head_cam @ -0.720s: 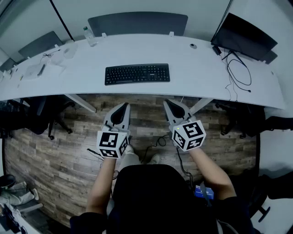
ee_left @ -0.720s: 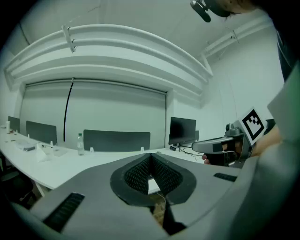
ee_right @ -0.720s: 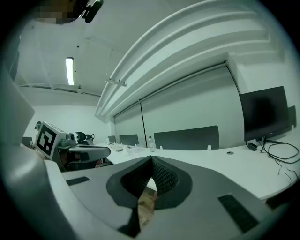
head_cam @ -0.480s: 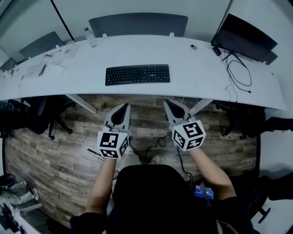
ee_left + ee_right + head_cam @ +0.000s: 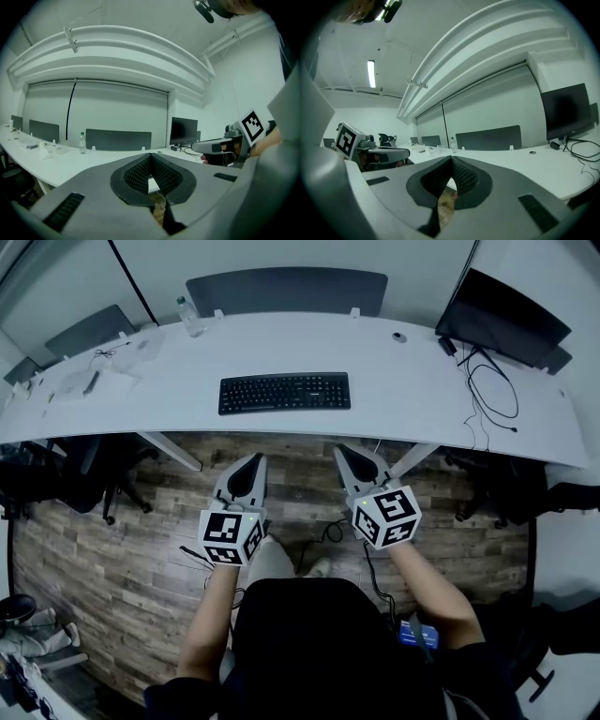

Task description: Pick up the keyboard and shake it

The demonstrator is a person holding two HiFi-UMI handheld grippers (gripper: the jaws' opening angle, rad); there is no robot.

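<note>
Holding left gripper (image 5: 253, 457) and right gripper (image 5: 340, 452) side by side over the wood floor (image 5: 122, 549), short of the counter's (image 5: 403, 381) near edge. Jaws on both pressed together, gripping nothing. Well ahead, flat on the counter, untouched: the black keyboard (image 5: 284, 393). Farther back left, seemingly a clear bottle (image 5: 190, 317).

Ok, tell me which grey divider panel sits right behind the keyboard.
The wide centre panel, straight beyond the black keyboard on the desk's far edge. The other panel stands far off to the left.
</note>
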